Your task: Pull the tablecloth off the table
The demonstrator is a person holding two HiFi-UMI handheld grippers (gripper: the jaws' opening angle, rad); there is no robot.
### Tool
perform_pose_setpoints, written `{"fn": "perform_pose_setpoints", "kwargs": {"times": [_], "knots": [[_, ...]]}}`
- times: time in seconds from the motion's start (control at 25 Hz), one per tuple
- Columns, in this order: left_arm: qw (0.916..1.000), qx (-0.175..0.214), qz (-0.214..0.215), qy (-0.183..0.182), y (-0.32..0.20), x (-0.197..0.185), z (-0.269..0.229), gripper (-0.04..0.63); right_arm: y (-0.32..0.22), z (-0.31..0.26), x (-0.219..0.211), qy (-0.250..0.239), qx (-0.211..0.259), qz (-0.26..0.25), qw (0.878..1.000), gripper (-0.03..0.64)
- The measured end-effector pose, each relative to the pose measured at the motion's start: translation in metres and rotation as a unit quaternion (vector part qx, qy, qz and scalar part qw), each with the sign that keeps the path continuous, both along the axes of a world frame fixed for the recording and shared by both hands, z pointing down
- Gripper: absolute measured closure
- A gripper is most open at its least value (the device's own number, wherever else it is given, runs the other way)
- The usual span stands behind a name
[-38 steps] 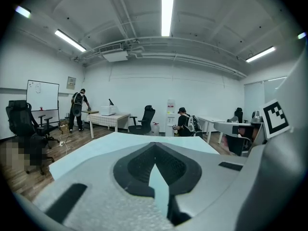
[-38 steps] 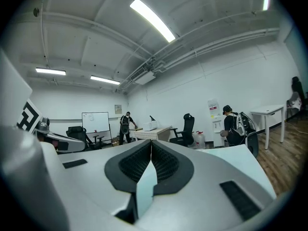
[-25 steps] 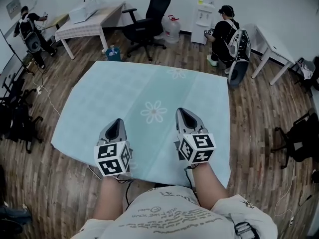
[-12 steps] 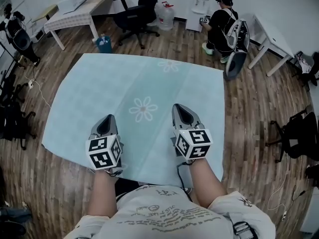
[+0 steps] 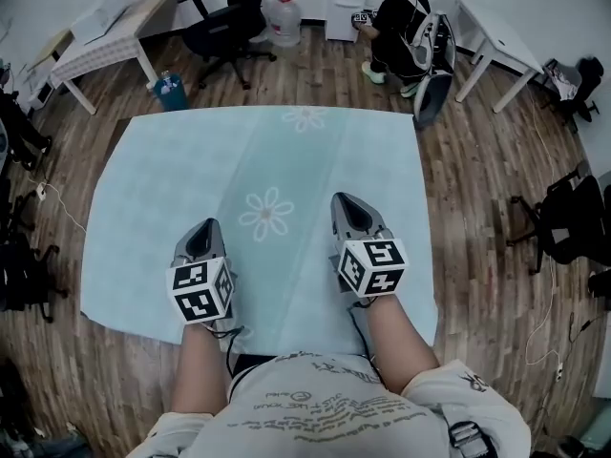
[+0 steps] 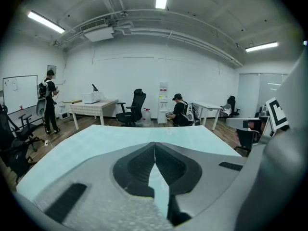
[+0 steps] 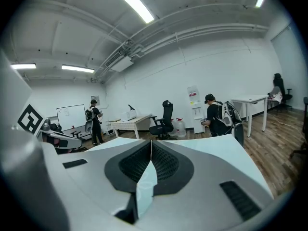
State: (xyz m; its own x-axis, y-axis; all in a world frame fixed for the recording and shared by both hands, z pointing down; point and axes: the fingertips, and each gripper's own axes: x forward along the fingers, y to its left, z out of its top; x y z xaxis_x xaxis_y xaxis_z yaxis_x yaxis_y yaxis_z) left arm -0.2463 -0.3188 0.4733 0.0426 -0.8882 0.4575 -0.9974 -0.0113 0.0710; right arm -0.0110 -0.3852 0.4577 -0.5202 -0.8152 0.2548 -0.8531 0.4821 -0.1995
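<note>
A pale blue tablecloth with a white flower print lies flat over the table, filling the middle of the head view. Both grippers hover over its near part, pointing away from me. My left gripper is shut, left of the flower. My right gripper is shut too, right of the flower. In the left gripper view the jaws meet at the tip with the tablecloth spread beyond them. The right gripper view shows the same closed tip over the tablecloth. Nothing is pinched in either.
A person crouches at the back by a water dispenser. A black office chair, a water jug and a blue bin stand behind the table. Desks flank the back; another chair is at right.
The head view has swung, so the cloth now lies squarer and its far edge sits higher in the picture. Both grippers kept their places over the near part and stayed shut.
</note>
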Motion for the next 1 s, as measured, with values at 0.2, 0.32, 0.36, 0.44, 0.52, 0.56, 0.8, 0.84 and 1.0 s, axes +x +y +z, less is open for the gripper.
{"fn": "perform_pose_setpoints", "kwargs": {"times": [0.2,0.32,0.36,0.44,0.52,0.56,0.8,0.84,1.0], "knots": [[0.9994,-0.025,0.004,0.024,-0.014,-0.022,0.029,0.582,-0.011,0.025,-0.003,0.042,-0.014,0.007,0.999,0.603],[0.9982,-0.048,-0.001,0.035,-0.015,-0.043,0.054,0.581,-0.018,0.047,-0.007,0.075,-0.026,-0.006,0.997,0.601],[0.9976,-0.058,-0.002,0.037,-0.015,-0.051,0.064,0.574,-0.021,0.057,-0.009,0.086,-0.033,-0.015,0.996,0.601],[0.9960,-0.081,-0.004,0.039,-0.015,-0.069,0.086,0.500,-0.025,0.080,-0.016,0.099,-0.058,-0.042,0.993,0.573],[0.9939,-0.104,-0.010,0.033,-0.012,-0.090,0.108,0.443,-0.028,0.104,-0.019,0.102,-0.091,-0.065,0.988,0.461],[0.9926,-0.118,-0.015,0.027,-0.010,-0.102,0.120,0.417,-0.030,0.115,-0.018,0.104,-0.104,-0.068,0.987,0.440],[0.9829,-0.165,-0.077,0.027,0.007,-0.185,0.182,0.267,-0.068,0.167,0.015,0.137,-0.148,-0.036,0.979,0.337],[0.9808,-0.171,-0.091,0.023,0.011,-0.199,0.189,0.256,-0.075,0.173,0.023,0.141,-0.155,-0.025,0.977,0.331],[0.9711,-0.199,-0.130,-0.018,0.025,-0.250,0.207,0.253,-0.102,0.192,0.056,0.169,-0.178,0.015,0.969,0.322]]}}
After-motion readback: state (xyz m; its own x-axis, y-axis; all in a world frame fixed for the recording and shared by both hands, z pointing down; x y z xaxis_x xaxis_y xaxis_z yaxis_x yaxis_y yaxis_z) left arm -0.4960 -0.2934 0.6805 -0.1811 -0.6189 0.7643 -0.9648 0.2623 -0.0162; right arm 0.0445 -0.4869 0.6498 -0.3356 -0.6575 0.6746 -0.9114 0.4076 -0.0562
